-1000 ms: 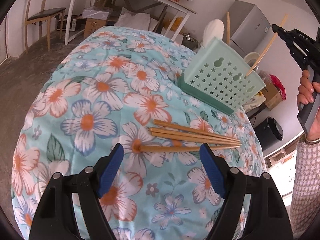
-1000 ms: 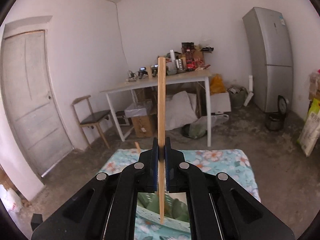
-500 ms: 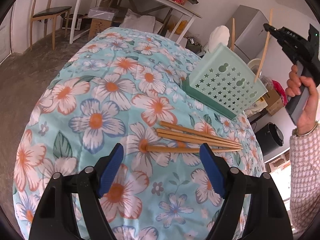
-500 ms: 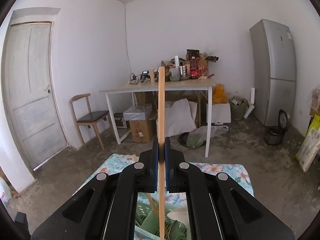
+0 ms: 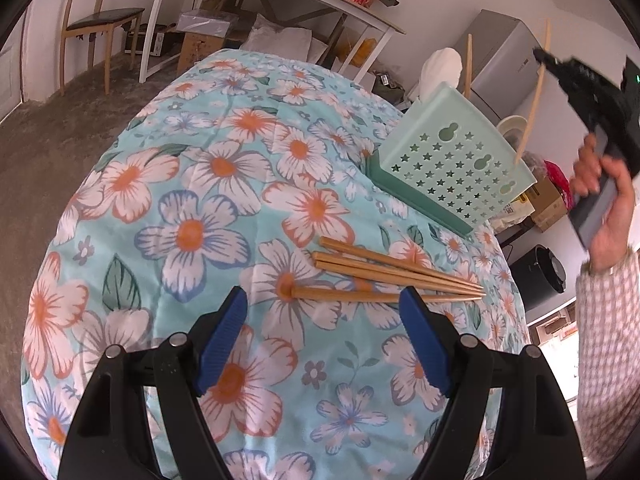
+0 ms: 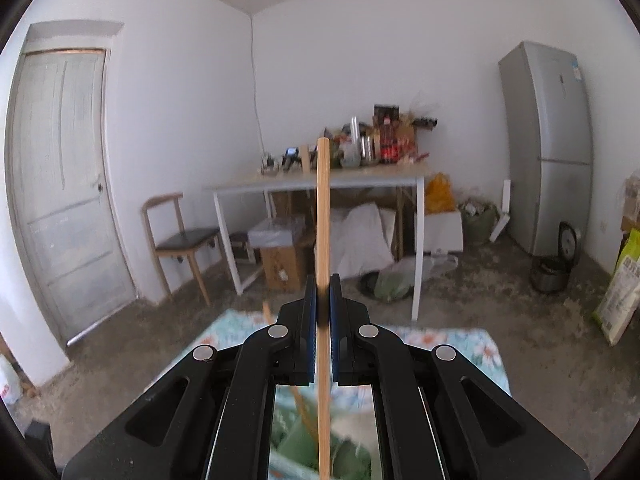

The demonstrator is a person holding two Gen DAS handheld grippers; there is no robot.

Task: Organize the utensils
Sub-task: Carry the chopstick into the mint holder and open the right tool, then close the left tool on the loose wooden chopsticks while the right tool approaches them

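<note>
Several wooden chopsticks (image 5: 396,276) lie side by side on the floral tablecloth (image 5: 224,184), just beyond my open left gripper (image 5: 324,306), whose blue pads (image 5: 224,332) hold nothing. A mint-green perforated utensil basket (image 5: 456,164) stands at the far right of the table, with one chopstick (image 5: 468,64) and a white spoon (image 5: 440,68) upright in it. My right gripper (image 6: 322,280) is shut on a single chopstick (image 6: 322,208), held nearly upright above the basket (image 6: 344,452). In the left wrist view that held chopstick (image 5: 534,96) hangs with its tip at the basket's right rim.
A person's hand (image 5: 604,200) and checked sleeve (image 5: 608,344) hold the right gripper at the table's right side. Behind the table stand a white workbench (image 6: 320,184) with clutter, a wooden chair (image 6: 180,240), a fridge (image 6: 548,144) and a door (image 6: 60,184).
The right gripper with its chopstick has shifted to the right over the basket, and the chopstick has swung from slanted to nearly upright. The left gripper and the chopsticks on the cloth have stayed put.
</note>
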